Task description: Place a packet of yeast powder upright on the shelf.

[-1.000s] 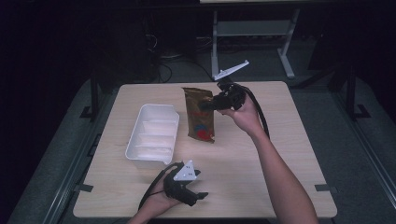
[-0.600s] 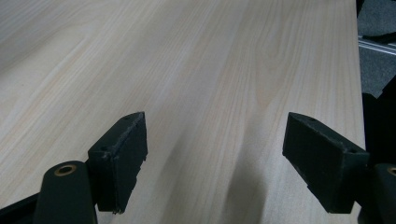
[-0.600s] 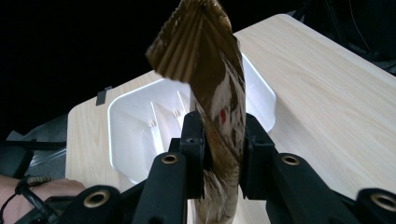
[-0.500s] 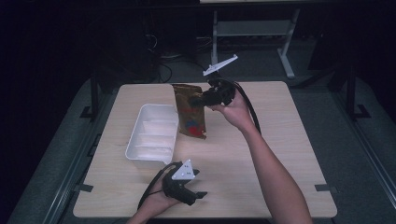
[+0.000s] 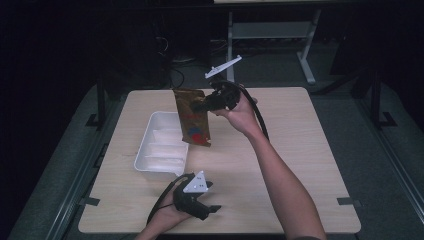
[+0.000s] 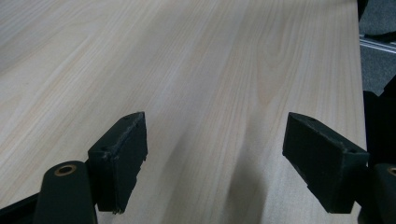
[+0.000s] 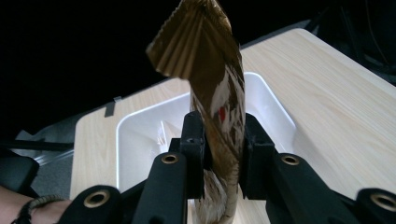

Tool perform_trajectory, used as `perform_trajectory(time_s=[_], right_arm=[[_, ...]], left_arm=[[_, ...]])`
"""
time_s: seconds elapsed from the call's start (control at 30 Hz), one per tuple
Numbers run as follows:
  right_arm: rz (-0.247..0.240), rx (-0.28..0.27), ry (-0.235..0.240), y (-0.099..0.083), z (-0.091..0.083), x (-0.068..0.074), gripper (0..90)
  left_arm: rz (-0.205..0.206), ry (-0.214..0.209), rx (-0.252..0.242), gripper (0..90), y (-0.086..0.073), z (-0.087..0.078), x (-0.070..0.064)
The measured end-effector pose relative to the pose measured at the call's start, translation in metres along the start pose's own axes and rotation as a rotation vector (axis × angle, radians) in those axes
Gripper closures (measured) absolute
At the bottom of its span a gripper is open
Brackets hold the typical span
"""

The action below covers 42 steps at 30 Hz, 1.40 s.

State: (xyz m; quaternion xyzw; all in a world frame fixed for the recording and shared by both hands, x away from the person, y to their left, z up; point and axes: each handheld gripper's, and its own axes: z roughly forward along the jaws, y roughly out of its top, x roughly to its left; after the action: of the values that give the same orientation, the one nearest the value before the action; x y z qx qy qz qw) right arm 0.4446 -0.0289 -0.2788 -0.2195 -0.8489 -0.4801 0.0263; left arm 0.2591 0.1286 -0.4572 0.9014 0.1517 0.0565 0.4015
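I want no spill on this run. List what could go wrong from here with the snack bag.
1. The right gripper pinches the brown foil snack bag only near one edge, so it hangs twisted and might slip out.
2. The bag hangs over the near rim of the white plastic tray; released now, it could land half on the light wooden table.
3. The open left gripper rests far off, too distant to steady the tray.

The surface (image 5: 300, 150) is a square top of pale wood with soft, rounded corners. A white plastic tray (image 5: 162, 142) sits right on it, toward the left side and near the middle. The tray is long with rounded corners. The left claw (image 5: 212, 210) rests on the wood close to the near edge, just in front of the tray. Dark grey floor lies all around the surface.
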Motion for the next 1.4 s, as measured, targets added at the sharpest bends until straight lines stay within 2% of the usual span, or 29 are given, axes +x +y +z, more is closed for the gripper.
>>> perform_trajectory(time_s=[0.27,0.53,0.83,1.17,1.4], right_arm=[[-0.007,0.015,0.015,0.006,0.012,0.002,74.6],[-0.024,0.023,0.046,0.011,0.035,0.004,74.7],[-0.016,0.024,0.079,0.013,0.063,0.003,74.8],[0.000,0.015,0.107,0.014,0.083,0.002,74.9],[0.031,0.004,0.127,0.010,0.097,-0.002,74.9]], left_arm=[[-0.003,0.002,0.001,21.6,0.000,0.000,0.000],[-0.003,0.005,0.001,21.7,-0.001,0.000,0.001],[-0.005,0.010,0.005,21.8,-0.002,-0.001,0.003],[-0.002,0.012,0.008,21.8,-0.002,-0.001,0.002],[-0.005,0.017,0.005,21.8,-0.003,-0.002,0.004]])
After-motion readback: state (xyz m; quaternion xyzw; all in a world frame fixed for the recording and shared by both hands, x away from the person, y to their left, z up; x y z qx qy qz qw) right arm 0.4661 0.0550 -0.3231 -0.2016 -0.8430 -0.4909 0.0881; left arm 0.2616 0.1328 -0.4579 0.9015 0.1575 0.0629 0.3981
